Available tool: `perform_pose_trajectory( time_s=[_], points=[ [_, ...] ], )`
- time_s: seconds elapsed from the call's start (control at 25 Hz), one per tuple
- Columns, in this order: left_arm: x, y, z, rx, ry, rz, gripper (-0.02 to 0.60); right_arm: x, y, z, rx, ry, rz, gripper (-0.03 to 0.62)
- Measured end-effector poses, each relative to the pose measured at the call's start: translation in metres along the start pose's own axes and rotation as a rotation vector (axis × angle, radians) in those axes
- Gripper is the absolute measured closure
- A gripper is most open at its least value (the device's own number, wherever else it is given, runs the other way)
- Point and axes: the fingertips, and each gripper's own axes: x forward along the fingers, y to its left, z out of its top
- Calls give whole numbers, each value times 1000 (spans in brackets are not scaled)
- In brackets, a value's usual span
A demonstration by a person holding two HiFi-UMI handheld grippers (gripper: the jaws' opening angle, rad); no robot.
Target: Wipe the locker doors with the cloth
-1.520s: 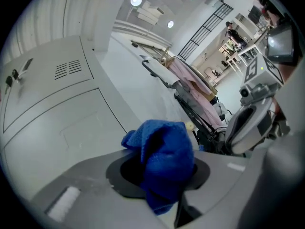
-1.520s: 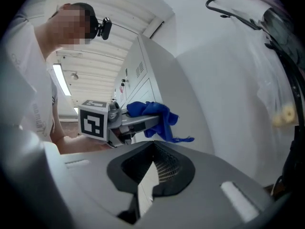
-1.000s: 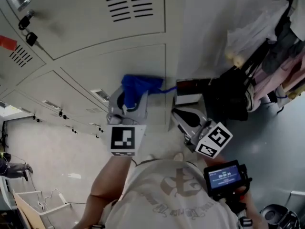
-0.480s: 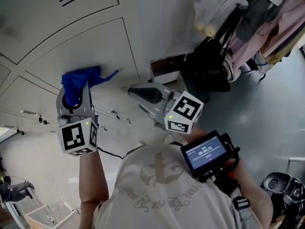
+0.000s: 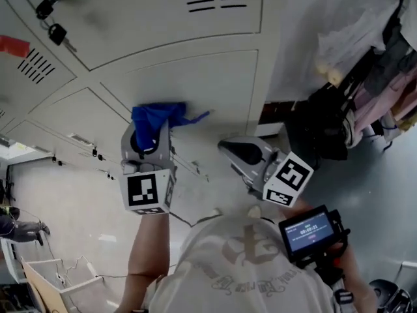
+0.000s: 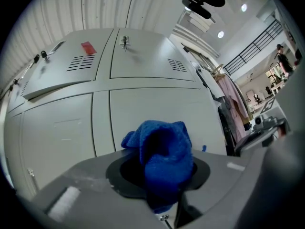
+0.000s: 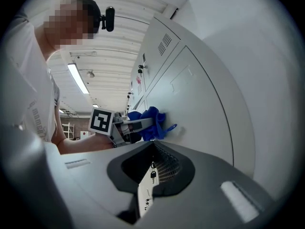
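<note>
the left gripper [image 5: 148, 134] pinches the blue cloth [image 5: 158, 115] at one locker door [image 5: 215, 87], the right gripper [image 5: 228, 147] is closed on nothing, so the wiping looks only part done.

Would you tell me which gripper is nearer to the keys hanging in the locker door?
Left. The left gripper, holding the blue cloth, sits down-right of the keys; the right gripper is farther right.

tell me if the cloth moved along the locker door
Yes. The cloth in the left gripper has slid left across the locker door, away from the door's right edge, which it reached a second ago.
</note>
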Motion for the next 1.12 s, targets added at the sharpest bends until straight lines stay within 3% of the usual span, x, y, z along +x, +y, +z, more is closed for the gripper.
perform_pose_trajectory(
  time_s=[0.36, 0.6, 0.76, 0.92, 1.12],
  points=[
    [-12, 37, -19, -5, 29, 38, 447, 21, 7, 3, -16, 1, 13, 591],
    [-15, 49, -8, 219, -5, 121, 446, 20, 5, 1, -14, 6, 0, 591],
    [-13, 52, 9, 291, -47, 119, 445, 19, 5, 1, -14, 4, -6, 591],
    [-15, 56, 27, 466, -52, 119, 443, 14, 1, 4, -19, -4, -15, 591],
    [-10, 44, 27, 533, -19, 105, 443, 9, -1, 7, -17, -17, -24, 591]
  ],
)
